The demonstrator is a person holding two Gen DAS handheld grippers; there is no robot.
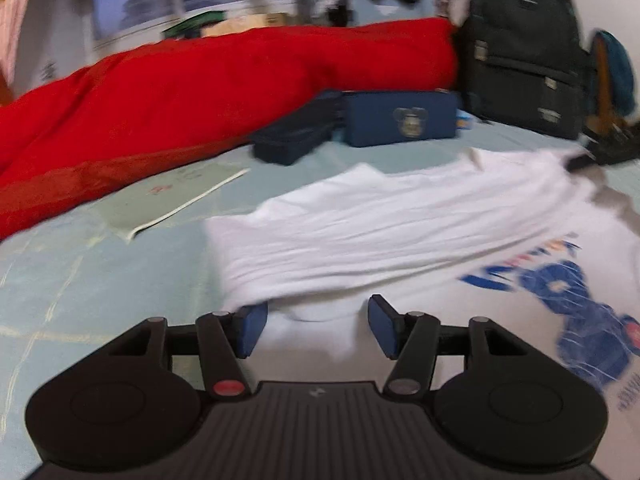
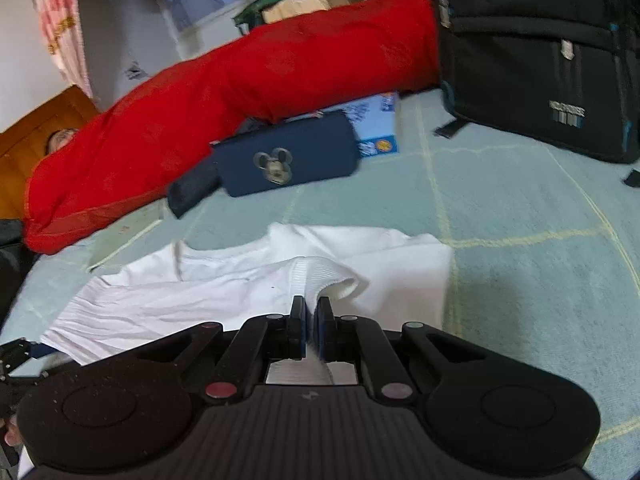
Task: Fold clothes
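Observation:
A white T-shirt [image 1: 384, 220] with a blue print [image 1: 568, 292] lies rumpled on the pale green bed sheet [image 1: 80, 280], one part folded over. My left gripper [image 1: 318, 320] hovers low over its near edge. It is open, and its blue pads [image 1: 252, 328] stand apart with cloth below them, not pinched. In the right wrist view the same T-shirt [image 2: 200, 292] spreads to the left. My right gripper [image 2: 311, 308] is shut on a ribbed edge [image 2: 332, 280] of the shirt, and white cloth shows between its pads.
A red quilt [image 1: 208, 88] runs along the back. In front of it are a navy pouch with a mouse emblem [image 2: 288, 156], a dark case [image 1: 292, 136], a booklet [image 1: 168, 200] and a blue box [image 2: 376, 124]. A black backpack [image 2: 532, 48] stands at the back right.

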